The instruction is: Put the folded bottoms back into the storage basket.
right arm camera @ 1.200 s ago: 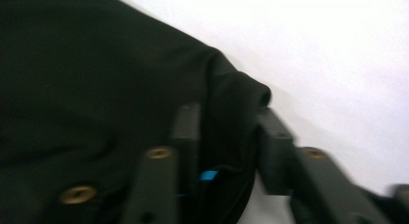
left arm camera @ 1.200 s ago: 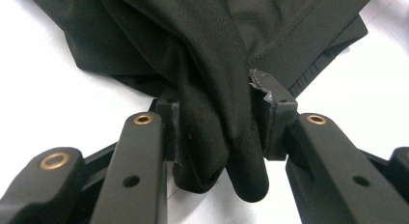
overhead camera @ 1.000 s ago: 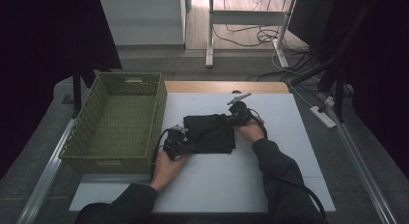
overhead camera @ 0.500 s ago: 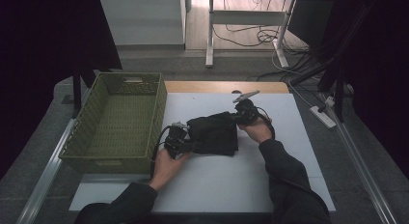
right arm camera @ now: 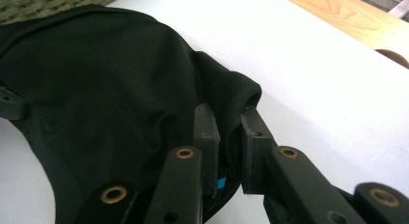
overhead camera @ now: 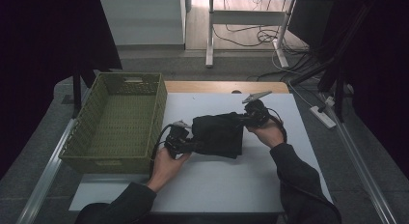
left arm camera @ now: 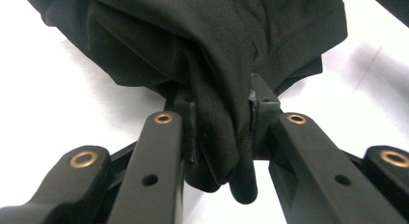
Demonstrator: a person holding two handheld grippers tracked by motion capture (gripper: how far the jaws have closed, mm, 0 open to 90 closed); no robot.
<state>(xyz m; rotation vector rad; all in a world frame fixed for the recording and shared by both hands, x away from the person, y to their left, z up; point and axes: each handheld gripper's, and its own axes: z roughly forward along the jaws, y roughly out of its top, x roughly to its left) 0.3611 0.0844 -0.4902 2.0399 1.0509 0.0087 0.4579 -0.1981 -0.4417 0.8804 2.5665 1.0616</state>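
Item: black cloth [overhead camera: 219, 135], folded, dark knit fabric. It is hanging between the two grippers over the middle of the white table [overhead camera: 226, 185], just right of the green woven basket [overhead camera: 115, 122]; in the high view its lower edge is sitting close to the tabletop, and whether it is touching there cannot be told.

Left gripper [overhead camera: 185, 146]: a hand [overhead camera: 166, 166] is holding it at the cloth's left end. In the left gripper view the jaws are standing pressed together on a gathered bunch of the cloth [left arm camera: 212, 79], the pads [left arm camera: 189, 120] squeezing it from both sides, with a fold of fabric drooping below them. The rest of the cloth is fanning out past the jaws above the white surface.

Right gripper [overhead camera: 247, 119]: a hand [overhead camera: 267, 134] is holding it at the cloth's upper right corner. In the right gripper view the jaws are pinching the cloth's edge [right arm camera: 120, 89]; the pads [right arm camera: 206, 132] are standing close together with fabric running in between them. A small blue tag [right arm camera: 221, 182] is showing at the base of the left pad.

Surroundings: the basket is standing at the table's left side, apart from the cloth. A strip of bare wood [overhead camera: 222, 86] is running along the table's far edge
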